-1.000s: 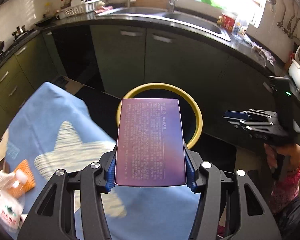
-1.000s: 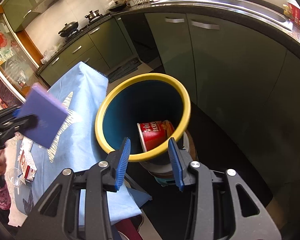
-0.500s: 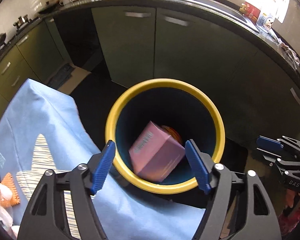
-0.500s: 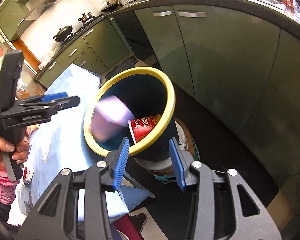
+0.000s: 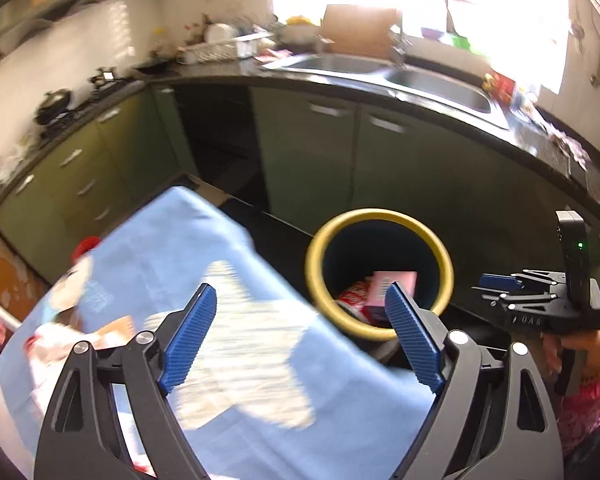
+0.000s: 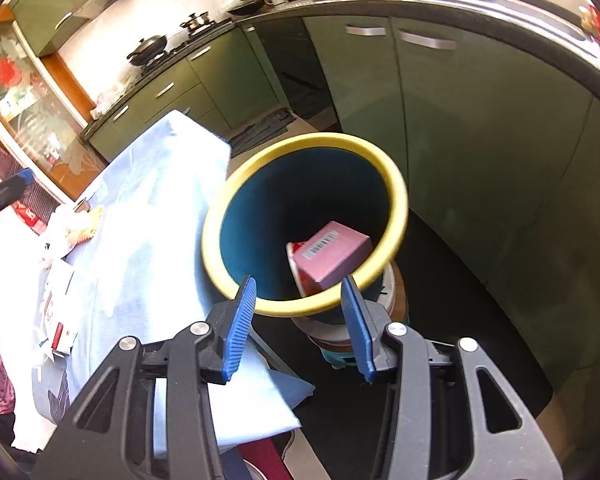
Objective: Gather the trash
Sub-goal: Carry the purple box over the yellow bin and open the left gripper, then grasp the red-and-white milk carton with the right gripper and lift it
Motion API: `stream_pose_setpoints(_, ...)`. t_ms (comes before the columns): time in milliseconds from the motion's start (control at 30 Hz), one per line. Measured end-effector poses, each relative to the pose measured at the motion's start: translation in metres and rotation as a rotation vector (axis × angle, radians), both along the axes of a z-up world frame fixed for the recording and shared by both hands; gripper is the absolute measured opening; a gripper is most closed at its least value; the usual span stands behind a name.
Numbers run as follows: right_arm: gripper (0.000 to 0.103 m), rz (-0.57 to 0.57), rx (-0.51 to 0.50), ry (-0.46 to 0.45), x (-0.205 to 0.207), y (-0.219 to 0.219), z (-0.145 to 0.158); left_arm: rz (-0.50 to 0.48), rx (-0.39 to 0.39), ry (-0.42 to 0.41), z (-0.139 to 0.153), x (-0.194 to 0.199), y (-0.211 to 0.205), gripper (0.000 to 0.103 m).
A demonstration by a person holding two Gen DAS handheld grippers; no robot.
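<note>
Our left gripper (image 5: 300, 338) is wide apart and holds nothing. Our right gripper (image 6: 298, 322) is also apart and bare. The pink box (image 6: 332, 258) lies inside the bin (image 6: 396, 196), on a red cup (image 6: 300, 278), beside the blue cloth (image 5: 172, 256).

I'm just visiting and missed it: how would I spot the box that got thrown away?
Find the dark bin with the yellow rim standing on the floor by the blue-clothed table. Inside lies a pink box, tilted, barcode facing up. It rests on a red-and-white cup, the only other item visible there.
</note>
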State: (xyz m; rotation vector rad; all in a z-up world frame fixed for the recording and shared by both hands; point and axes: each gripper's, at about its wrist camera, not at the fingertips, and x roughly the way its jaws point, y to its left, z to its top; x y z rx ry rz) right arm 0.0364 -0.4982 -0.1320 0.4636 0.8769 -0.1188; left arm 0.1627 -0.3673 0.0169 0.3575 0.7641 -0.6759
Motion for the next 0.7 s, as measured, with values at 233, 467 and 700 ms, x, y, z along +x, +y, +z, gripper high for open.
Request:
stream_pose_setpoints(233,0.043,0.137,-0.047,0.006,0.031,0.064,0.015,0.217,-0.053,-0.087,0.032,0.010,0.143,0.090)
stream_pose_setpoints(467,0.047,0.436,-0.094,0.006,0.073,0.174,0.030,0.424,-0.099,-0.090,0.025,0.019,0.268,0.091)
stream_pose_setpoints(700,0.049,0.777,-0.131,0.011,0.090,0.301,0.031,0.528,-0.148,-0.063,-0.002,-0.008,0.341,0.091)
